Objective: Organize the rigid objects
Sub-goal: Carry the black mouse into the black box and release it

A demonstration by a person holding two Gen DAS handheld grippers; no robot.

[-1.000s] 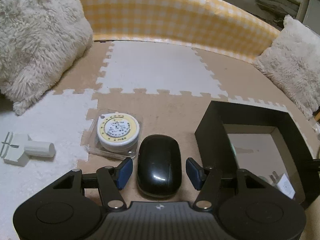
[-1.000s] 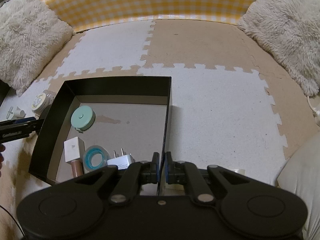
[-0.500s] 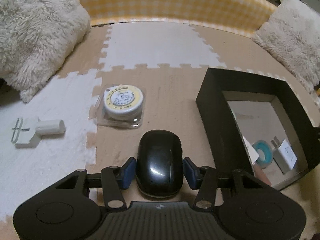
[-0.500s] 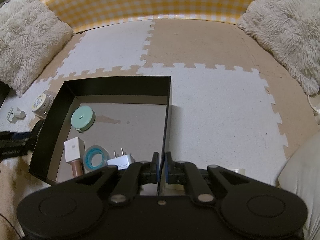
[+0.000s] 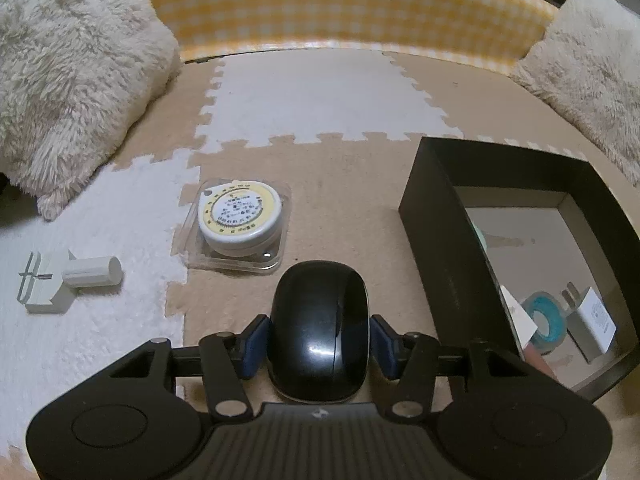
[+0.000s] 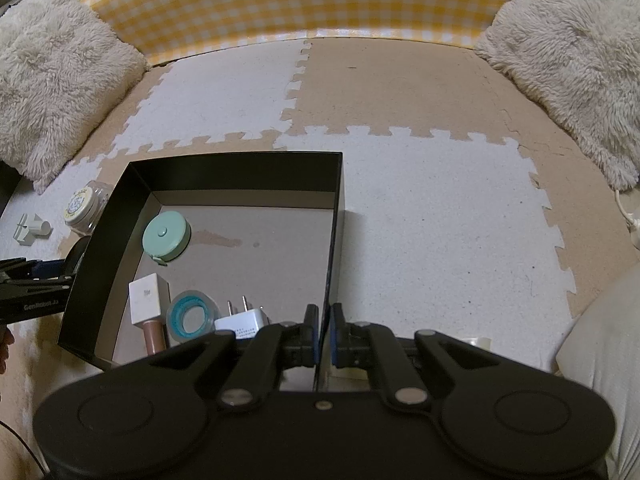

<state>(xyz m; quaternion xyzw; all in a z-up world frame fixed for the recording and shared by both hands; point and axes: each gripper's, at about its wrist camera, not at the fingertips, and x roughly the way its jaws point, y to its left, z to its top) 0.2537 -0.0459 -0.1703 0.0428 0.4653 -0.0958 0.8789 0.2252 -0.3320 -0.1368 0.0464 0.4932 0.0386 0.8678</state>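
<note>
The left gripper (image 5: 320, 340) is clamped on the black mouse (image 5: 320, 328), just beside the black box (image 5: 434, 216); the right gripper (image 6: 325, 334) pinches the box's wall.

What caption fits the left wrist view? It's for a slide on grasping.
Left gripper clamps a black computer mouse on the foam mat, beside the open black box.

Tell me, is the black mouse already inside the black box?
No. The mouse is outside the box, over the mat to its left, between the blue pads of the left gripper.
</note>
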